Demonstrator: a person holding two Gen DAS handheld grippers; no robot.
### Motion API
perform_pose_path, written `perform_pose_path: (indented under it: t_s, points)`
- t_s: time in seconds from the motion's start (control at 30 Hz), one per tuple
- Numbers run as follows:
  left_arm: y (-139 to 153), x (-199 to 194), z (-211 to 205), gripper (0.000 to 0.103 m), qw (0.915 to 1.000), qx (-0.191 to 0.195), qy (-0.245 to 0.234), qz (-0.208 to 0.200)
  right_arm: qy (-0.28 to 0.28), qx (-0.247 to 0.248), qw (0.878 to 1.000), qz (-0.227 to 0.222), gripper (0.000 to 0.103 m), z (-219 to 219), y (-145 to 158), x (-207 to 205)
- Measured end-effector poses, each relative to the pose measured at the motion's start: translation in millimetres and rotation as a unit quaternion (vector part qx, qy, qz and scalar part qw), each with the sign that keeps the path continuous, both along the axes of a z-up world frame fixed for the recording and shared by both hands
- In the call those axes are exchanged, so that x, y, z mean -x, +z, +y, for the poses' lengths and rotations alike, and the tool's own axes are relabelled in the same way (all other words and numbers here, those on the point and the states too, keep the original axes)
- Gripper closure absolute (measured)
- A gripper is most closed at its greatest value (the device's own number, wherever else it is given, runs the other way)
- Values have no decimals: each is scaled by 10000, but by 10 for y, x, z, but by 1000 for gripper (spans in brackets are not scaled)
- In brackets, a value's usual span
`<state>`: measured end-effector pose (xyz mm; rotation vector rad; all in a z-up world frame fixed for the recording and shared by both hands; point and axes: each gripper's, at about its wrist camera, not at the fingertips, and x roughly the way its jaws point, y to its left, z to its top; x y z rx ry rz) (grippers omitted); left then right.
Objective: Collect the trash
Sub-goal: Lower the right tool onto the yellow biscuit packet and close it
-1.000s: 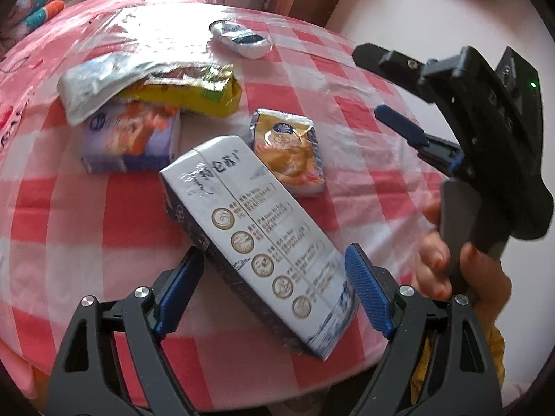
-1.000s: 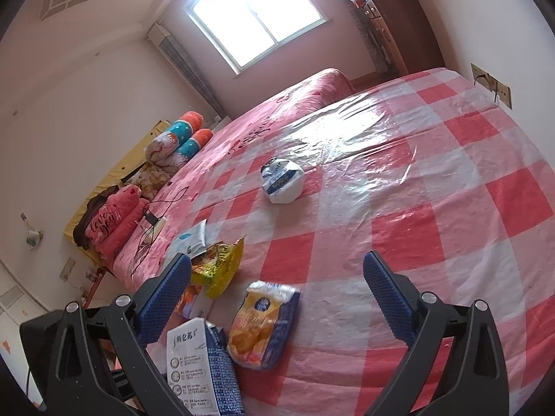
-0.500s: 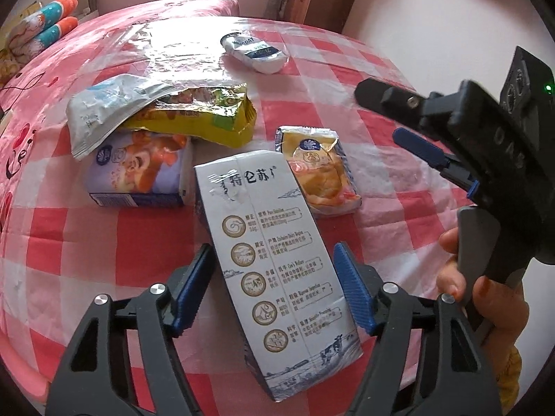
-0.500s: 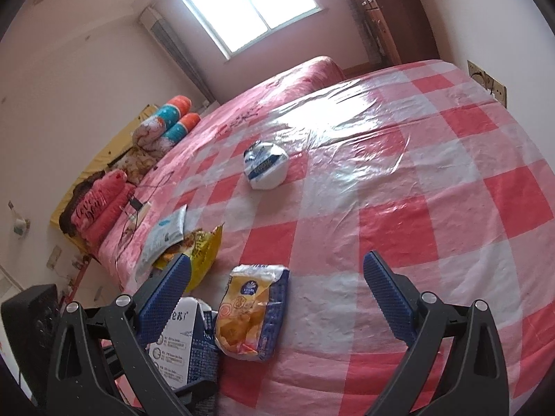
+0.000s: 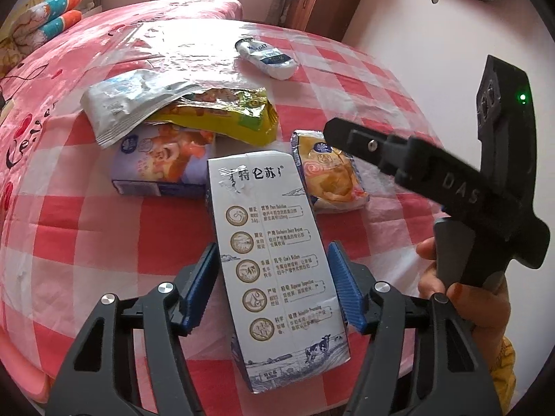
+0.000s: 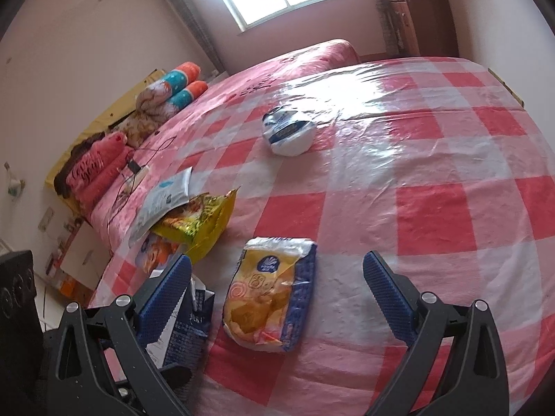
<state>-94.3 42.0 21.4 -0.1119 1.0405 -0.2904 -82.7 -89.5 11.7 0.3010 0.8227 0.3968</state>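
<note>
While the left gripper (image 5: 272,286) has just been closing around the milk carton (image 5: 274,260) on the checked tablecloth (image 5: 69,242), pads barely touching; empty-looking, light, crushable, grip mid-body. Right gripper (image 6: 277,291) open.

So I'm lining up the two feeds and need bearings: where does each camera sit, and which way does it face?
Left wrist: on the left gripper, looking steeply down at the milk carton between its fingers, which have just been closing; the right hand shows.
Right wrist: on the right gripper, facing across the checked table toward the window; open fingers straddle the orange snack packet.
Shared: carton, packet, yellow bag.
</note>
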Motion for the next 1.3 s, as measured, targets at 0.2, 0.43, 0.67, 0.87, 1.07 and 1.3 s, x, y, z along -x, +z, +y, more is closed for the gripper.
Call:
perform_pose_path:
  t_s: [0.2,0.43,0.67,0.87,1.07,1.3]
  points:
    - [54,55,87,40,10000,49,18,-75,113,316,9994,6,6,118,-32,-4]
    - [126,89,114,40,9997,135,-22,-201,141,611,9980,35,21,202,-49,-11]
    - [230,143,164,41,9993,142,-32,-352,119,1125,9936,26,22,316,-61,2]
    - [306,170,296,41,9988,180,71,-451,173,1411,9898,11,22,385,-78,-3]
    - [351,183,417,41,9981,243,181,-541,186,1843,9827,-32,32,497,-94,6]
    - [365,200,514,41,9976,320,220,-581,216,2032,9789,-77,41,549,-100,10]
